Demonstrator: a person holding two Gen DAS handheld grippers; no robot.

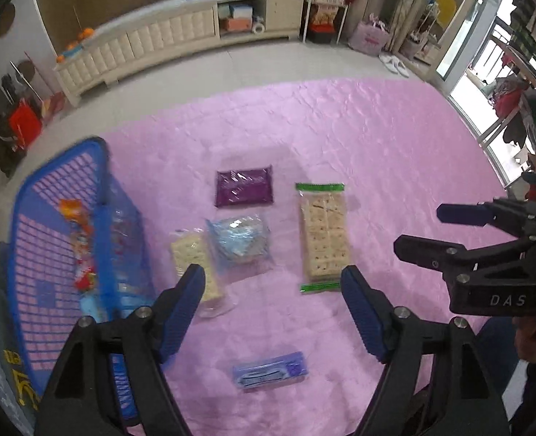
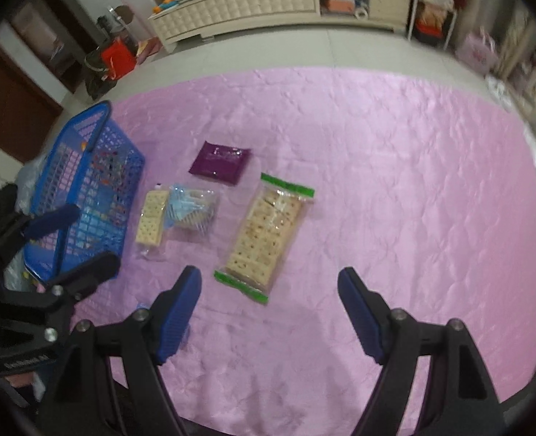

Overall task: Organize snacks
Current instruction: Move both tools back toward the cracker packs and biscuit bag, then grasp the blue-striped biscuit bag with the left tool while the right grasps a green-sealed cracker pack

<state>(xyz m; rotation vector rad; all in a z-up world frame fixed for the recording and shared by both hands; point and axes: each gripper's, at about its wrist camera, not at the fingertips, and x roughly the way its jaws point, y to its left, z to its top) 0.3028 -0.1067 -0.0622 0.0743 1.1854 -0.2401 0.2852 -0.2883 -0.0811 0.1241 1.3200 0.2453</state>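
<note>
Snacks lie on a pink cloth (image 1: 377,152). A purple pack (image 1: 243,186), a clear blue-printed bag (image 1: 239,241), a small cracker pack (image 1: 194,266), a long green-ended cracker pack (image 1: 324,234) and a small blue pack (image 1: 269,370) show in the left wrist view. A blue basket (image 1: 24,254) at left holds an orange-red snack (image 1: 81,239). My left gripper (image 1: 272,279) is open and empty above the snacks. My right gripper (image 2: 269,283) is open and empty, just in front of the long cracker pack (image 2: 264,234). The basket (image 2: 68,160) also shows in the right wrist view.
The right gripper shows at the right edge of the left wrist view (image 1: 446,229); the left gripper shows at the left of the right wrist view (image 2: 72,236). A cream cabinet (image 1: 181,36) stands beyond the cloth across a tiled floor. A red bag (image 2: 117,56) sits near the wall.
</note>
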